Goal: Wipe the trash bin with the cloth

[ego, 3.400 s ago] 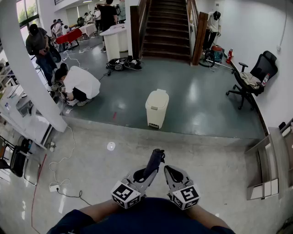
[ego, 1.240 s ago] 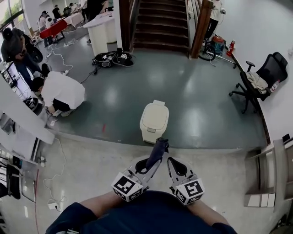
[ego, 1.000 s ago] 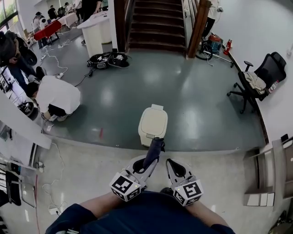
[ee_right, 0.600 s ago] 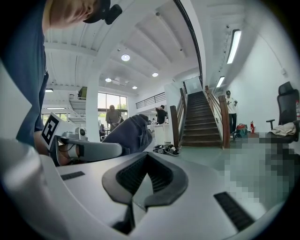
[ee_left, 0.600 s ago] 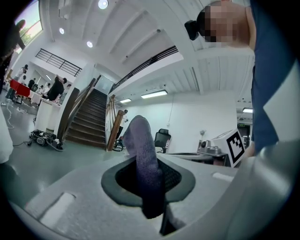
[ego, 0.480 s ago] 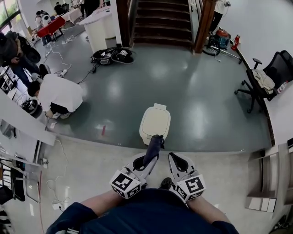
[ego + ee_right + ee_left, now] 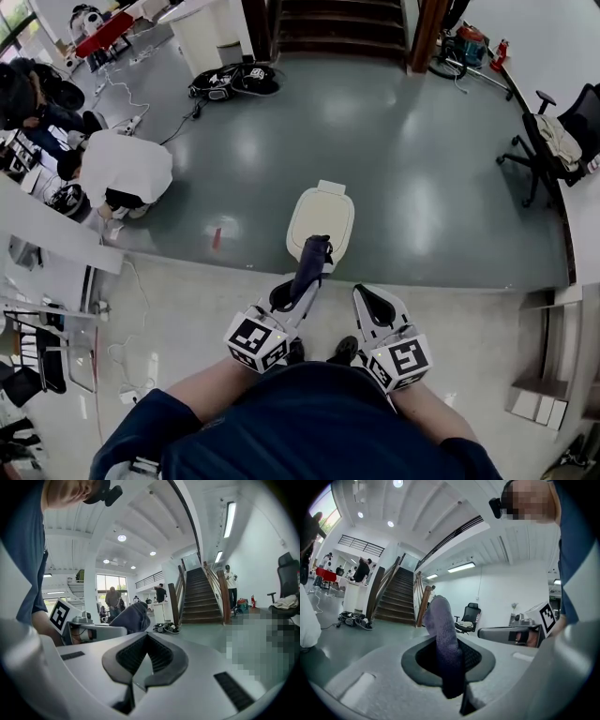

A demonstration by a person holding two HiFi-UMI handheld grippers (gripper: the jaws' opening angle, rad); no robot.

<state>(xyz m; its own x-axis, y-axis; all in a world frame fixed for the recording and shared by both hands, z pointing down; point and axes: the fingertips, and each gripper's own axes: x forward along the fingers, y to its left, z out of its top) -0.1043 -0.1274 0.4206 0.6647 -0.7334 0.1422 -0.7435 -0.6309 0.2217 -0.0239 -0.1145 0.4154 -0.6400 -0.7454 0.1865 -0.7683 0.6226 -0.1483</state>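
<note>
Grey floor (image 7: 441,187) bears trash bin (image 7: 321,217); left claw (image 7: 293,296) grips cloth (image 7: 310,262).

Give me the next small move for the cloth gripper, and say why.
Probably lower the left gripper forward until the cloth meets the lid of the trash bin. Its jaws are clamped on the cloth, which sticks out ahead. The closed bin stands on the floor just beyond it, and no contact shows yet.
</note>
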